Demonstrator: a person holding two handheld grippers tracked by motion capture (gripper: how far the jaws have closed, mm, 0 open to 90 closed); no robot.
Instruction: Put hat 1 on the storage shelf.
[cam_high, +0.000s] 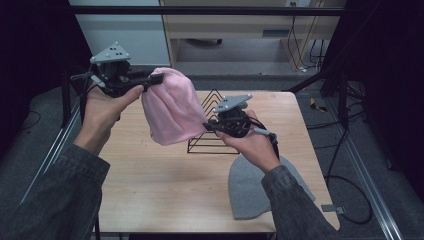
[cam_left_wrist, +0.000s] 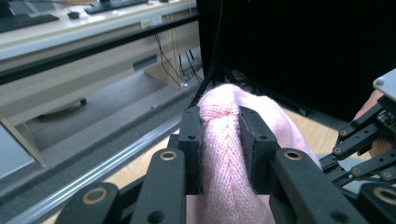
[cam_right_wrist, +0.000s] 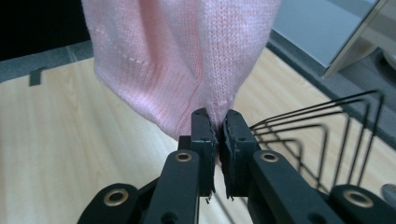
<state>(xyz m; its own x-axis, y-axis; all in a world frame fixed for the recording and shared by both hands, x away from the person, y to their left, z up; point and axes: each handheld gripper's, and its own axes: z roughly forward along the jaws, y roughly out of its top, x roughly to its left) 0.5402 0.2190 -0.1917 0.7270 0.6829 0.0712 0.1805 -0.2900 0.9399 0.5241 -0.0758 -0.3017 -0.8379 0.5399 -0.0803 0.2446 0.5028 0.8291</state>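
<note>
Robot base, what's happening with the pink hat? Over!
Left gripper shut on pink hat, right gripper shut on its edge. Hat off the table. Wire rack close behind it.

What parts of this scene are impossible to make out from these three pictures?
- Grey beanie: in the high view, the person's right forearm covers its right half.
- Black wire rack: in the high view, the pink beanie and the right gripper hide its left and middle.
- Pink beanie's opening: in the right gripper view, the hem is bunched between the jaws, and the top edge cuts off the crown.
</note>
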